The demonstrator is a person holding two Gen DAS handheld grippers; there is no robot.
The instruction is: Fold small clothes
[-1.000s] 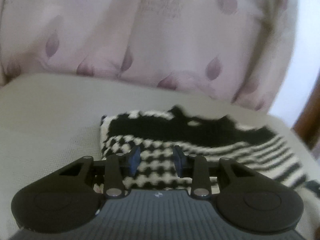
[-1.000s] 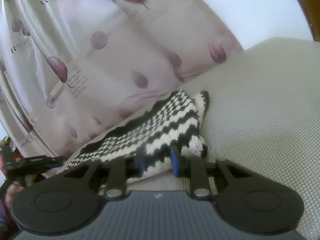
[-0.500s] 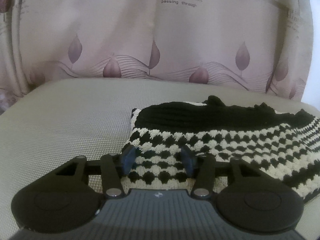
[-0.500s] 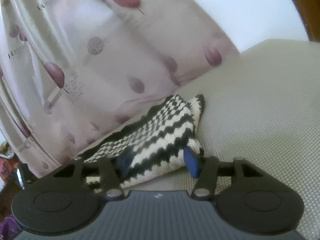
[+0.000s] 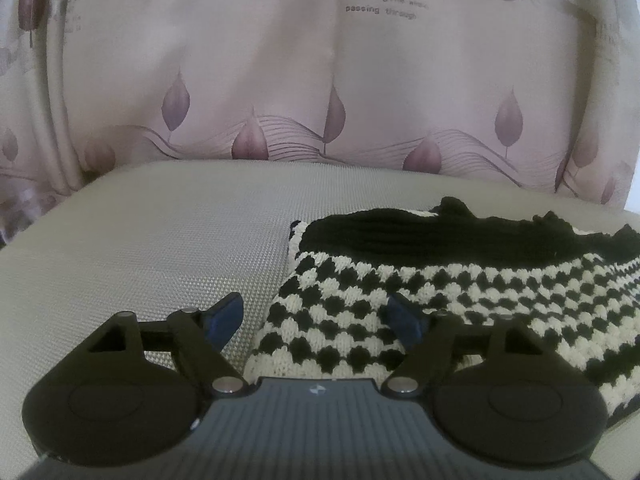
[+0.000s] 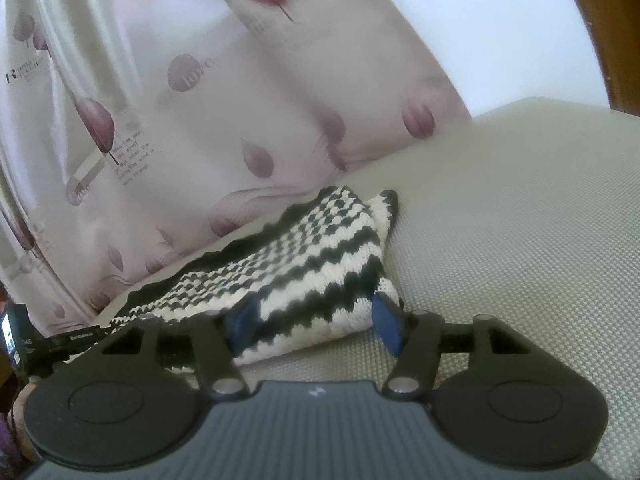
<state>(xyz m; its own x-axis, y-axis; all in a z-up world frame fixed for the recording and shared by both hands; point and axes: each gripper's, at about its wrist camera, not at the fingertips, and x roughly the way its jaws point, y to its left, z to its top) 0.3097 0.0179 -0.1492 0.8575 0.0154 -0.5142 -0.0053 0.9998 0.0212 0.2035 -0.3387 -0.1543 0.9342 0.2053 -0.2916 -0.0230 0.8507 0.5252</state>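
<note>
A black-and-cream knitted garment [image 5: 460,280] lies folded on the beige woven surface [image 5: 160,248], with a solid black band along its far edge. In the left wrist view its near left corner sits between the jaws of my left gripper [image 5: 314,318], which are opening; the left pad is over bare surface and the right pad over the knit. The right wrist view shows the garment [image 6: 320,248] from its other end. Its near striped corner lies between the opening jaws of my right gripper [image 6: 316,320]. Neither gripper presses on the cloth.
A pale pink curtain [image 5: 320,80] with leaf prints and lettering hangs right behind the surface. More beige surface [image 6: 520,220] stretches to the right of the garment. A black device [image 6: 60,344] pokes in at the left edge of the right wrist view.
Both pairs of jaws have spread from a narrow gap around the garment's edge to wide apart. The left view has swung, so the garment now sits further right and the curtain fills more of it.
</note>
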